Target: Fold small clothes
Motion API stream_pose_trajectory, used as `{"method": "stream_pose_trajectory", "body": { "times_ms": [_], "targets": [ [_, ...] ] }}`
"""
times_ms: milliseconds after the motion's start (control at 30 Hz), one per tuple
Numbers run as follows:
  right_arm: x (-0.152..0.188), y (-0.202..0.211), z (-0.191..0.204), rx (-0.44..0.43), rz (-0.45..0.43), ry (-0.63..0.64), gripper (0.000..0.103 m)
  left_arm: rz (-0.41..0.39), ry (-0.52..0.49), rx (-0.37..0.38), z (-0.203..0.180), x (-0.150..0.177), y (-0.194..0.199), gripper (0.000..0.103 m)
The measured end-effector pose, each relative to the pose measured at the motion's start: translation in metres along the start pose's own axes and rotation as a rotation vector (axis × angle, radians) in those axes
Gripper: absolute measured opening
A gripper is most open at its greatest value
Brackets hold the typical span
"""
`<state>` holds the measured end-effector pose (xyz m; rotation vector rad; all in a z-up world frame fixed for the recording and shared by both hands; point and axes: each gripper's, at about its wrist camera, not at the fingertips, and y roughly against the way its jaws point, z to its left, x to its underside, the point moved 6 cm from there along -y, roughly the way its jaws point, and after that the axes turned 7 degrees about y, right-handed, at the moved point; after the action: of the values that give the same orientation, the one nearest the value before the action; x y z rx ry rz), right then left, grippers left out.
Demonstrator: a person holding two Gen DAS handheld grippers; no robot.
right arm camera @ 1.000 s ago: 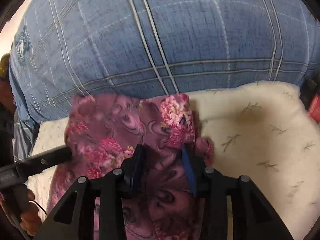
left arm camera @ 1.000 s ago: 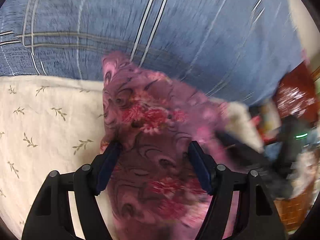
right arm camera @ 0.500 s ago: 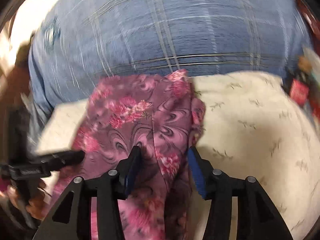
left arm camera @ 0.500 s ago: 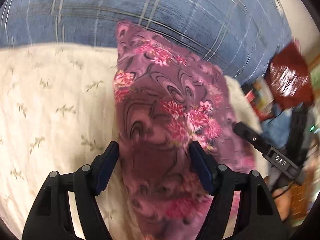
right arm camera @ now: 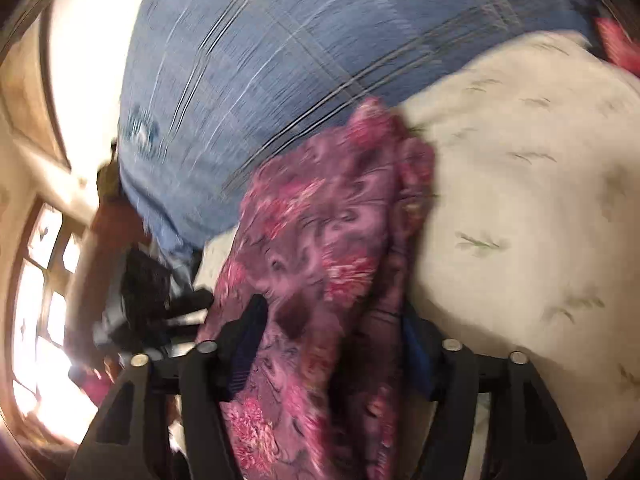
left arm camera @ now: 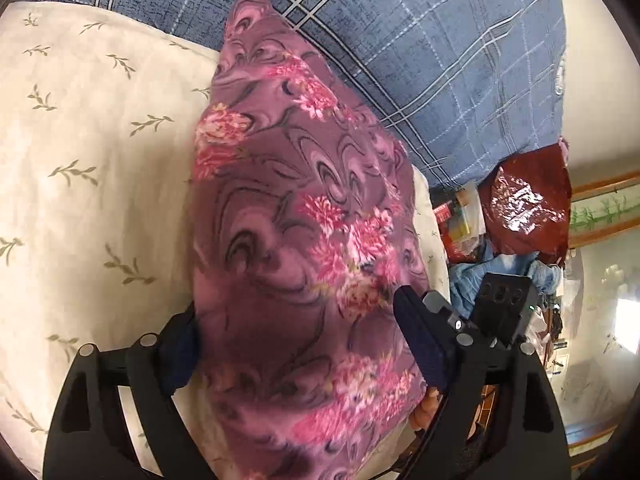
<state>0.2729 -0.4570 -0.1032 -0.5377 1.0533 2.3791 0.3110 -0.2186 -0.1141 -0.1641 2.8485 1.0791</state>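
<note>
A purple garment with pink flowers [left arm camera: 296, 216] lies folded lengthwise on a cream cushion with a leaf print [left arm camera: 92, 152]. It runs from the blue plaid fabric down between the fingers of my left gripper [left arm camera: 300, 344], whose jaws stand wide apart around it. In the right wrist view, which is blurred, the same garment [right arm camera: 320, 248] passes between the fingers of my right gripper [right arm camera: 332, 344], whose jaws stand apart with cloth bunched between them. The right gripper also shows at the lower right of the left wrist view [left arm camera: 500, 312].
Blue plaid fabric [left arm camera: 420, 48] bulges behind the cushion. A dark red shiny bag [left arm camera: 528, 208] and clutter sit off the cushion's right side. A bright window [right arm camera: 36, 280] is at the left of the right wrist view.
Both grippers have pulled back and tilted, and the garment now lies longer and flatter on the cushion. The right wrist view has swung left and blurred.
</note>
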Motion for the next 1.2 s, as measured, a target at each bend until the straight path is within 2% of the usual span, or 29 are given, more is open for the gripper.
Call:
{"method": "stream_pose_trajectory", "body": {
  "times_ms": [100,167,200,233,267,300,333,400,567,667,767,900,1067,1133,1200],
  "targets": [
    [-0.007,-0.013,0.006,0.035,0.005,0.051,0.067,-0.028,0.008,0.011,-0.003,-0.003,-0.003,0.088],
    [-0.009,-0.017,0.009,0.067,-0.002,0.071,0.055,-0.054,-0.01,-0.015,-0.006,-0.002,-0.004,0.083],
    [-0.009,-0.022,0.011,0.087,0.001,0.083,0.042,-0.065,-0.027,-0.039,-0.006,0.0,-0.004,0.072],
    [-0.008,-0.022,0.01,0.099,-0.002,0.093,0.039,-0.075,-0.044,-0.063,-0.006,0.001,-0.003,0.061],
    [-0.007,-0.02,0.012,0.116,-0.015,0.105,0.037,-0.083,-0.048,-0.066,-0.005,0.002,-0.003,0.056],
    [-0.004,-0.018,0.015,0.134,-0.027,0.119,0.034,-0.09,-0.047,-0.059,-0.004,0.002,0.001,0.046],
    [-0.003,-0.019,0.024,0.15,-0.038,0.129,0.033,-0.093,-0.043,-0.055,-0.002,0.002,0.005,0.04],
    [-0.003,-0.018,0.031,0.178,-0.056,0.135,0.032,-0.103,-0.052,-0.055,-0.005,0.005,0.011,0.038],
    [0.007,-0.004,0.055,0.208,-0.074,0.162,0.032,-0.143,-0.128,-0.085,-0.018,0.022,0.038,0.037],
    [0.017,0.005,0.075,0.185,-0.085,0.169,0.032,-0.166,-0.146,-0.078,-0.018,0.035,0.065,0.037],
    [0.03,0.004,0.105,0.163,-0.086,0.196,0.032,-0.206,-0.173,-0.102,-0.01,0.05,0.097,0.037],
    [0.056,-0.019,0.144,0.121,-0.048,0.209,0.032,-0.235,-0.147,-0.139,0.022,0.069,0.137,0.038],
    [0.099,-0.051,0.171,0.117,0.014,0.237,0.032,-0.21,-0.075,-0.161,0.073,0.092,0.153,0.038],
    [0.117,-0.064,0.171,0.142,0.05,0.259,0.036,-0.19,-0.052,-0.194,0.095,0.098,0.147,0.042],
    [0.131,-0.071,0.158,0.185,0.079,0.247,0.042,-0.179,-0.036,-0.212,0.113,0.104,0.142,0.051]
  ]
}}
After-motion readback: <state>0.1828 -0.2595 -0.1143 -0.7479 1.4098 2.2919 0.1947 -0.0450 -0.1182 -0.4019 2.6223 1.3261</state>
